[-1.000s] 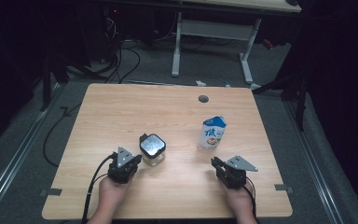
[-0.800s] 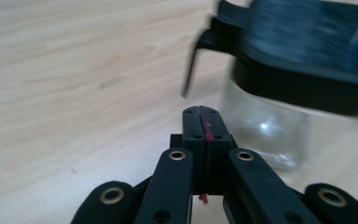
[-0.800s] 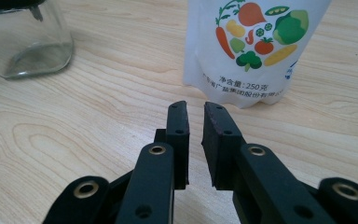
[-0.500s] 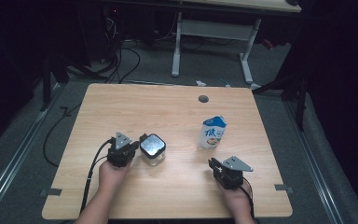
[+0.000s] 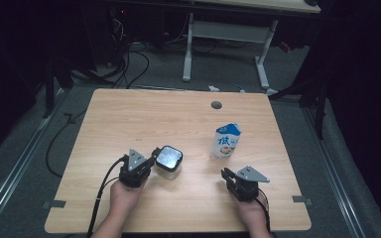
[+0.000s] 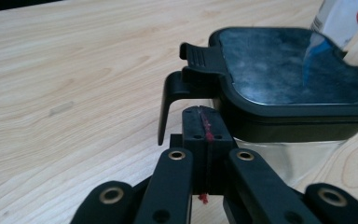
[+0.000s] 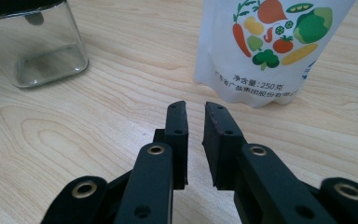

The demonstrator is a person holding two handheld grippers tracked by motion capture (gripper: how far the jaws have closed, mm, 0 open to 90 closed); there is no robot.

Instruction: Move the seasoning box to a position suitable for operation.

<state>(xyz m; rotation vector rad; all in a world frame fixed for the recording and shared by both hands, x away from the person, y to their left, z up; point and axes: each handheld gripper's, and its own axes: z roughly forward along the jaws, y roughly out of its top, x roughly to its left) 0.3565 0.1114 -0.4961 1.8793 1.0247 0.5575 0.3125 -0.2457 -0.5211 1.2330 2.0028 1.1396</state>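
A square glass jar with a black clip lid stands on the wooden table, left of centre. My left gripper lies just left of it, shut and empty. Its tips sit right under the lid's clasp. A white pouch printed with vegetables stands upright to the right. My right gripper rests near the front edge, below the pouch. Its jaws stand a narrow gap apart with nothing between them. The jar looks empty.
A round cable hole lies in the table's far part. Beyond the far edge stand the legs of a white desk, with cables on the floor. Tape marks sit at the front corners.
My left gripper went forward beside the jar, then drew back a little, and ends at the lid's clasp. The right gripper and the pouch have kept still.
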